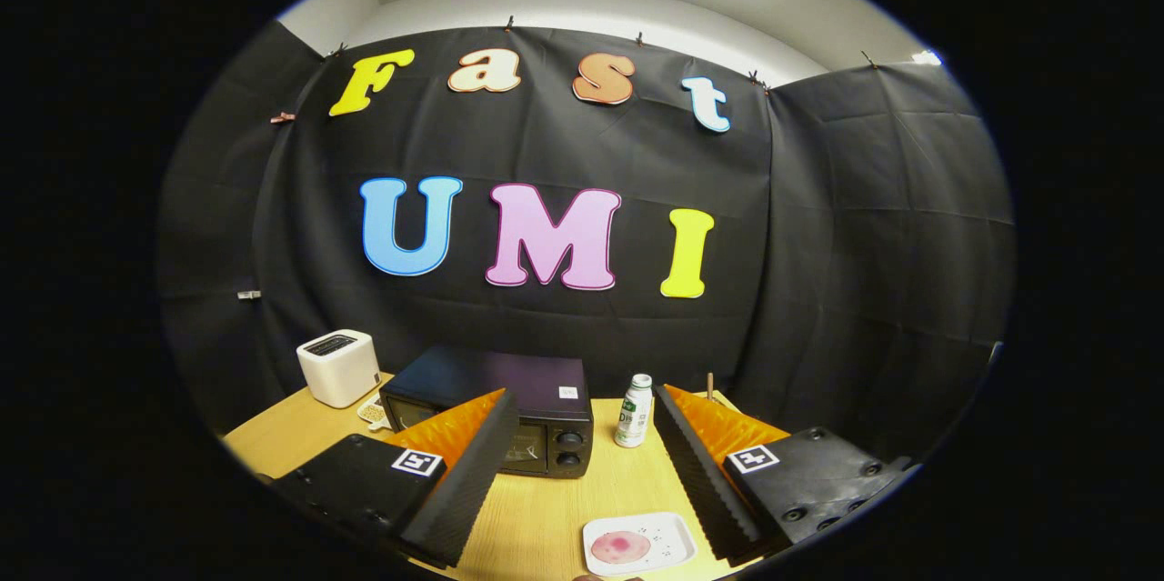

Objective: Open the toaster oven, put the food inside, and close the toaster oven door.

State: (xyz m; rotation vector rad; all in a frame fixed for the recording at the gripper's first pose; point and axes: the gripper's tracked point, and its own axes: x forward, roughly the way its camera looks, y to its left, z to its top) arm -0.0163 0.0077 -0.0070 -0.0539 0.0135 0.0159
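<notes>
Black toaster oven (509, 413) sits shut at the counter's (546, 508) far edge; tongs (582, 481) gape empty, so approach its door top squarely

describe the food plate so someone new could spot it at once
On the wooden table, start at the black toaster oven and come toward the open tool. Just inside its right finger lies a small white square plate. It alone holds a round pinkish slice, unlike the upright bottle beyond.
</notes>
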